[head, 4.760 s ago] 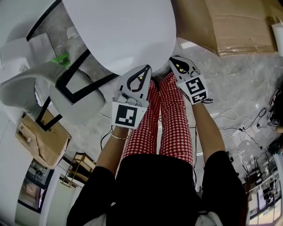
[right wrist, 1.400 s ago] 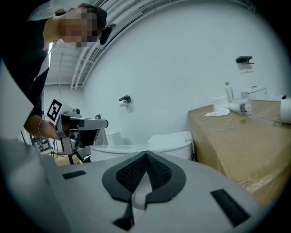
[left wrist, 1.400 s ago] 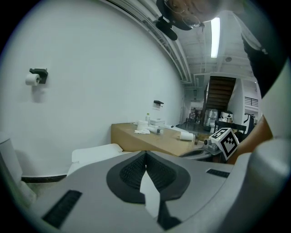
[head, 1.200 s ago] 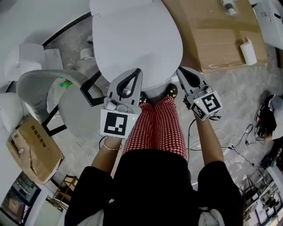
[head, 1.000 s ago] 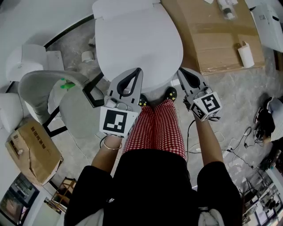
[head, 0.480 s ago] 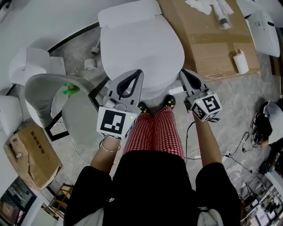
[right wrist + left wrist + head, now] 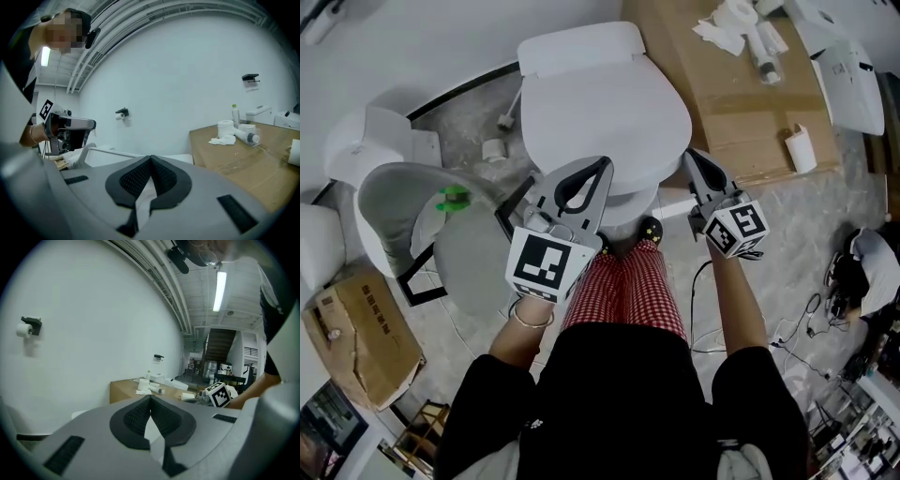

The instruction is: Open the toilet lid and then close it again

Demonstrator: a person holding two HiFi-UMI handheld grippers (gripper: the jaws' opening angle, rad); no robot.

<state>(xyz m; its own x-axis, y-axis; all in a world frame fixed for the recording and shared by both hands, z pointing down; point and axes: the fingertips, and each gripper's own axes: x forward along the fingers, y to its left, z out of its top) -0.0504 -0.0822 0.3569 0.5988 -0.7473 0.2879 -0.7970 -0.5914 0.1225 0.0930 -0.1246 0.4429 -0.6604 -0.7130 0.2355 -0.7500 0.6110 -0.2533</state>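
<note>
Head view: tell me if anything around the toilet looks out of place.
The toilet lid is shut and sits straight. What stands out is clutter: crumpled tissue and a white roll lie on the cardboard sheet beside it, and a small roll on the floor.

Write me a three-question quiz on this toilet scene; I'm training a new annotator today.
1. True or false: the toilet lid is down.
2. Which is nearer the cardboard sheet: A, the left gripper, or B, the right gripper?
3. Fill in: both grippers' jaws are ___, with nothing between them.
Key: 1 true; 2 B; 3 shut.
</note>
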